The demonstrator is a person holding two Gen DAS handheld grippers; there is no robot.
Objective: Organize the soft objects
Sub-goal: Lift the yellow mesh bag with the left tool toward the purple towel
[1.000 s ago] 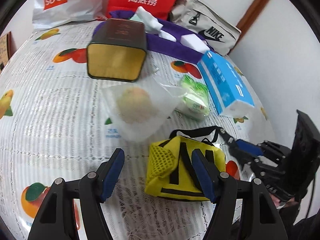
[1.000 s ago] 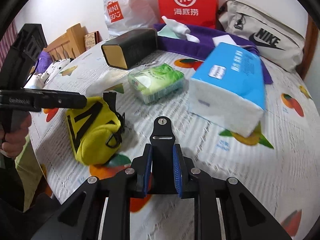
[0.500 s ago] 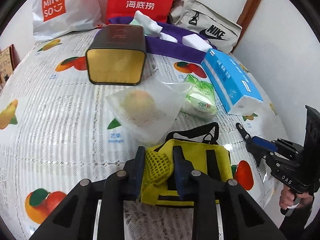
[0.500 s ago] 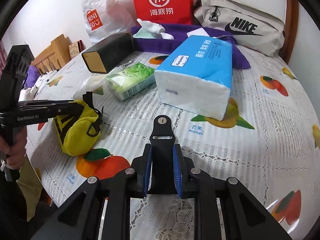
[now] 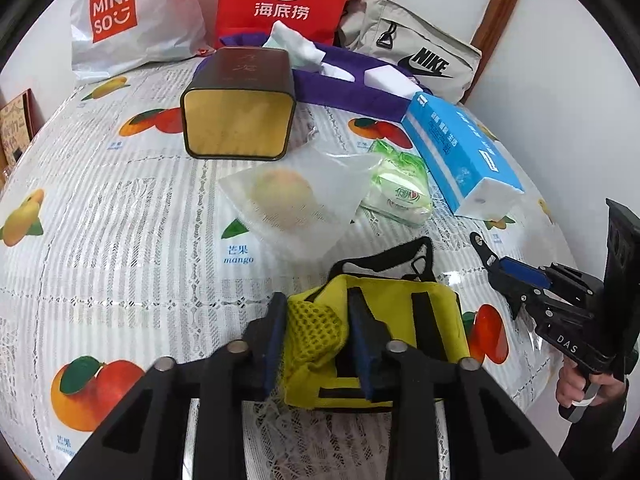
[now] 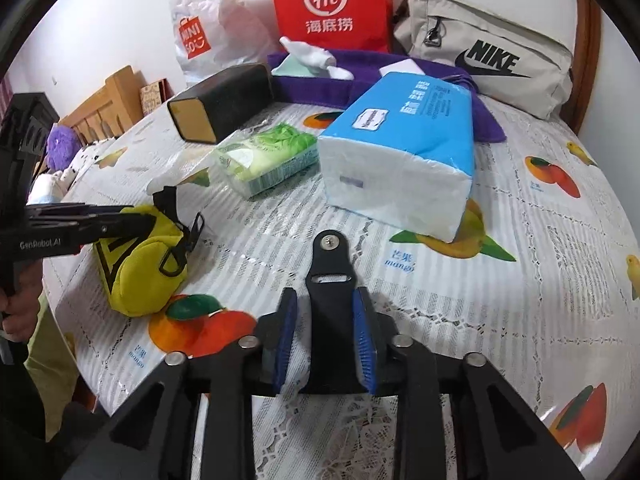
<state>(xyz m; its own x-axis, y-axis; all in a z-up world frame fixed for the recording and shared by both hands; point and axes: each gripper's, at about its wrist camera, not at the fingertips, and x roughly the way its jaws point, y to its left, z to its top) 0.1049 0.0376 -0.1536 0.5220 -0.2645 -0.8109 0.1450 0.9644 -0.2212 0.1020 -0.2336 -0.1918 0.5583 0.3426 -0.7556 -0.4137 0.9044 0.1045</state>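
Left hand-held gripper (image 5: pixel 316 344) squeezing near yellow bag (image 5: pixel 400 320) on worktop (image 5: pixel 120 220); right hand-held gripper (image 6: pixel 325 338) pinching black clip (image 6: pixel 330 276). Next: probably lifting bag gently.

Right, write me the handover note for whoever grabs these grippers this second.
Left gripper: fingers shut on the mesh end of the yellow pouch, which sits on the table's near edge.
Right gripper: shut on a black strap piece, held above the cloth, nothing else in it.
On the table: blue tissue pack, green wipes pack, clear bag with a round fruit, dark tin on its side, purple cloth at the back.
Done: pouch gripped.
Left: place the pouch, then sort the remaining soft things.
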